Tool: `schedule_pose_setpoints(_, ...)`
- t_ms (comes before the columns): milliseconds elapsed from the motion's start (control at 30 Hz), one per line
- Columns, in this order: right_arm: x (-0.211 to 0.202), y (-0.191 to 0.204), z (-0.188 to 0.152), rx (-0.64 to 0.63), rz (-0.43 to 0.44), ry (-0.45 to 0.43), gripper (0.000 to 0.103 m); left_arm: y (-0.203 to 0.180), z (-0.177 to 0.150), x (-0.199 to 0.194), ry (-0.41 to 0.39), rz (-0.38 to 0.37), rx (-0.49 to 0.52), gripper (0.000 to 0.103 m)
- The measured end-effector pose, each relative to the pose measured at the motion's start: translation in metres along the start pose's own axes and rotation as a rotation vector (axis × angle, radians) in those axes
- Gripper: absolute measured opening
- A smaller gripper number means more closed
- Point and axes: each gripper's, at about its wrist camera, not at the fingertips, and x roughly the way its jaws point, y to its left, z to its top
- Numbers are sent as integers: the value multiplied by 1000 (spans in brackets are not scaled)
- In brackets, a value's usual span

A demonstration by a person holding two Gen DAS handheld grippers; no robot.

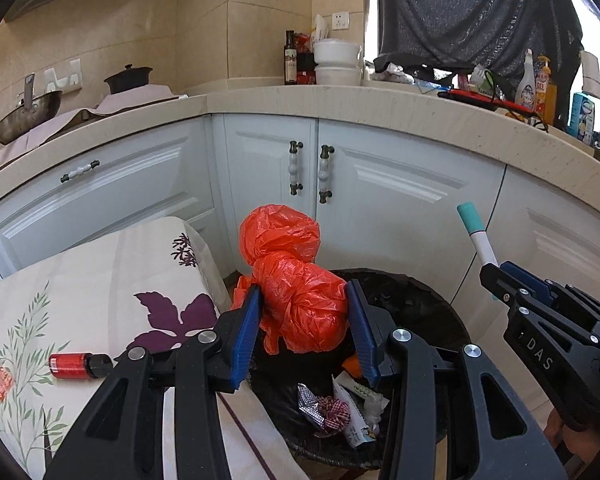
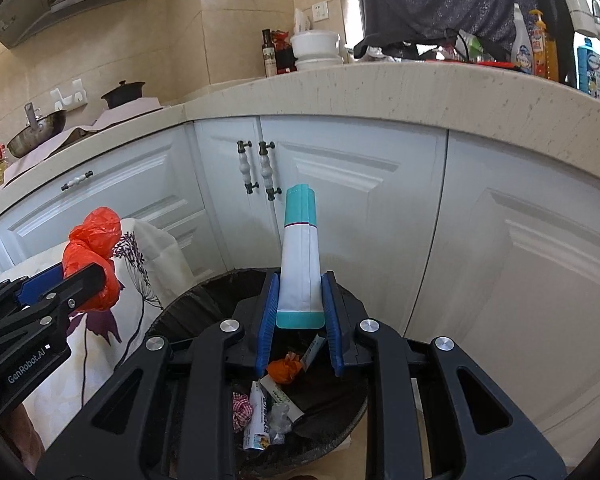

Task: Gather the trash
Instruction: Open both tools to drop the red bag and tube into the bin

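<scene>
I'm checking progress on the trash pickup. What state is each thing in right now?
Left gripper: shut on the orange plastic bag.
Orange plastic bag: crumpled, held above the bin.
Right gripper: shut on the toothpaste tube.
Toothpaste tube: held upright over the bin.
Trash bin: open, black-lined, holding wrappers.
Red bottle: lying on its side on the floral cloth, capped.
Cabinet doors: closed.

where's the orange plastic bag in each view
Left wrist: the orange plastic bag sits centre frame, clamped in the left gripper, above the black bin.
Right wrist: the bag is at the left edge, against the floral cloth.
Shared landmark: the paired cabinet handles.
</scene>
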Motion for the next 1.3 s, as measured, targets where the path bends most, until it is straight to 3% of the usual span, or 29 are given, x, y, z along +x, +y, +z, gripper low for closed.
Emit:
schedule_pose_setpoints(267, 17, -2, -1, 2, -8, 18, 24, -6, 0, 19, 38, -6, 8, 46)
schedule_pose_setpoints(333, 21, -3, -3, 12, -10, 26, 36, -7, 0, 23, 49, 2, 9, 50)
schedule_pose_setpoints(500, 24, -3, -6, 17, -12, 38, 37, -5, -1, 24, 55, 4, -11, 63)
schedule_pose_setpoints(833, 16, -6, -4, 29, -24, 32, 40, 0, -1, 15, 42, 19, -14, 68)
schedule_pose_setpoints(1100, 8, 5, 0, 33, -14, 16, 53, 22, 0, -7, 16, 54, -37, 75)
schedule_pose_setpoints(1300, 0, 32, 3, 14, 33, 14, 54, 56, -7, -26, 8, 120, -69, 76)
